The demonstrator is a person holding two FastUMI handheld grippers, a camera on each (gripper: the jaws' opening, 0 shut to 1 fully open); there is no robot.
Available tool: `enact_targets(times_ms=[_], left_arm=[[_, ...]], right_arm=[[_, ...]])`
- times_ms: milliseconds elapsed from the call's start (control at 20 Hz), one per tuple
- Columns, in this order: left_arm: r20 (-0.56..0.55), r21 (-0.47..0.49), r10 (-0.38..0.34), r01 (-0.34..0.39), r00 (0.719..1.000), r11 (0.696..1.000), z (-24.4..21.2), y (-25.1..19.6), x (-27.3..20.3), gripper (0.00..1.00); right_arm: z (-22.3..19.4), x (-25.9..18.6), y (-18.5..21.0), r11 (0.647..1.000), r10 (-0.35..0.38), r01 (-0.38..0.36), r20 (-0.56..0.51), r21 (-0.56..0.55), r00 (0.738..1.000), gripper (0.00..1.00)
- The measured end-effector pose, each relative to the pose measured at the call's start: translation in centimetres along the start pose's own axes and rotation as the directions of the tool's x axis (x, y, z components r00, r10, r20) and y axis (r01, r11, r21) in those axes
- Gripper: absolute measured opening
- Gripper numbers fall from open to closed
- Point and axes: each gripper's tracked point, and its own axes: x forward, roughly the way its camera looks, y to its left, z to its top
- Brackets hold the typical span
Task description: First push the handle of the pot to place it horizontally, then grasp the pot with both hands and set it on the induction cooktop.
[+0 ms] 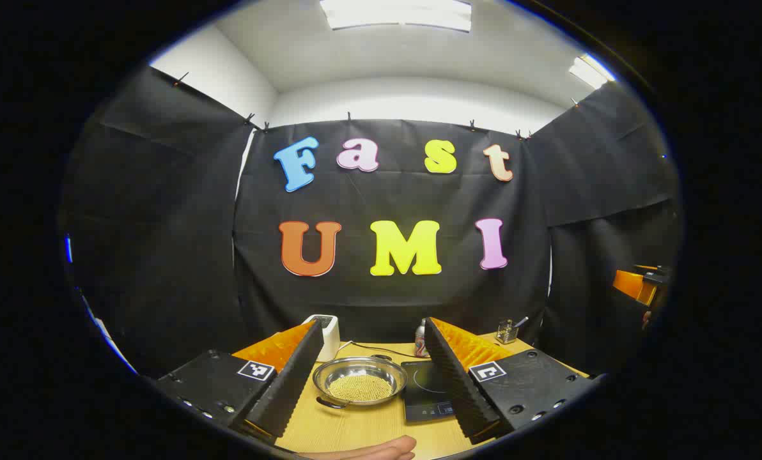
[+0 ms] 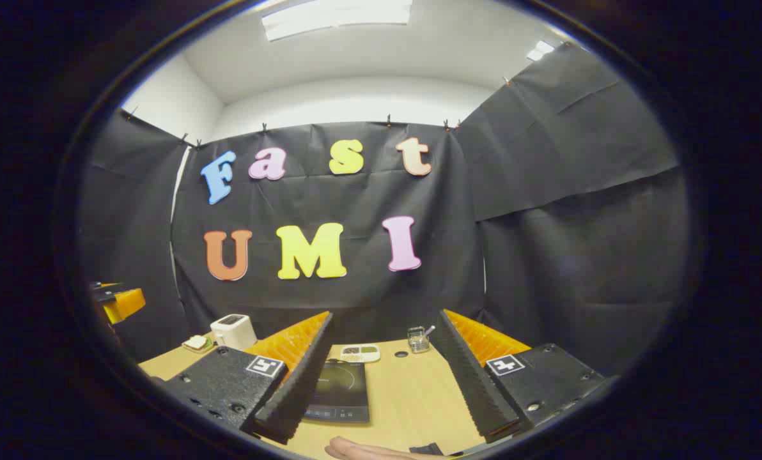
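Note:
A shallow steel pot (image 1: pixel 360 380) holding small yellowish grains sits on the wooden table (image 1: pixel 349 428). One dark handle (image 1: pixel 330 403) points toward the near left. Right beside the pot lies the black induction cooktop (image 1: pixel 427 390), also seen in the right gripper view (image 2: pixel 342 386). My left gripper (image 1: pixel 372 326) hovers open above the near table edge, and the pot lies between its fingers, farther off. My right gripper (image 2: pixel 386 316) is open too, with nothing in it. The cooktop is partly hidden behind its left finger (image 2: pixel 298 377).
A white appliance (image 1: pixel 328 332), a can (image 1: pixel 421 338) and a glass holder (image 1: pixel 509 331) stand along the back edge. A small tray (image 2: pixel 360 352) lies behind the cooktop. A hand (image 1: pixel 368 450) rests at the near edge. The right gripper (image 1: pixel 640 284) shows far right.

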Motion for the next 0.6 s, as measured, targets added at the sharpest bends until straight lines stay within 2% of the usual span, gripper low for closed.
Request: enact_targets(times_ms=[50,100,250,300,350,400,450,500,600], left_arm=[[-0.005,0.006,-0.004,0.004,1.0,1.0,-0.2,-0.2,0.0,0.95],[-0.008,0.014,-0.01,0.01,1.0,1.0,-0.5,-0.3,-0.1,0.94],[0.007,0.019,-0.05,0.05,0.999,0.999,-0.1,-1.5,-0.2,0.95],[0.012,0.01,-0.058,0.058,0.998,0.998,-0.2,-1.4,-0.2,0.95],[0.019,-0.002,-0.062,0.062,0.998,0.998,-0.1,-1.4,-0.5,0.95],[0.023,-0.008,-0.066,0.066,0.998,0.998,0.0,-1.4,-0.5,0.95],[0.023,-0.009,-0.066,0.066,0.998,0.998,-0.1,-1.2,-0.6,0.95],[0.024,-0.008,-0.062,0.062,0.998,0.998,-0.1,-1.0,-0.5,0.95],[0.024,-0.005,-0.057,0.057,0.998,0.998,-0.3,-0.8,-0.3,0.96]], right_arm=[[0.2,-0.2,0.3,1.0,0.019,-0.019,0.008,-0.001,1.0,1.0],[0.2,-0.2,0.6,0.999,0.033,-0.033,0.014,-0.002,0.999,0.95],[-0.1,-0.4,0.5,0.999,0.033,-0.033,0.008,-0.004,0.999,0.94],[0.1,-0.5,0.7,0.999,0.039,-0.039,0.013,-0.007,0.999,0.99],[0.2,-0.6,0.8,0.999,0.041,-0.041,0.017,-0.007,0.999,0.99],[0.2,-0.6,0.8,0.999,0.041,-0.041,0.02,-0.008,0.999,0.95],[0.2,-0.6,0.8,0.999,0.043,-0.043,0.022,-0.008,0.999,0.99],[0.2,-0.5,0.9,0.999,0.042,-0.042,0.022,-0.008,0.999,0.95],[-0.1,-0.4,1.1,0.999,0.044,-0.044,0.021,-0.014,0.999,0.95]])
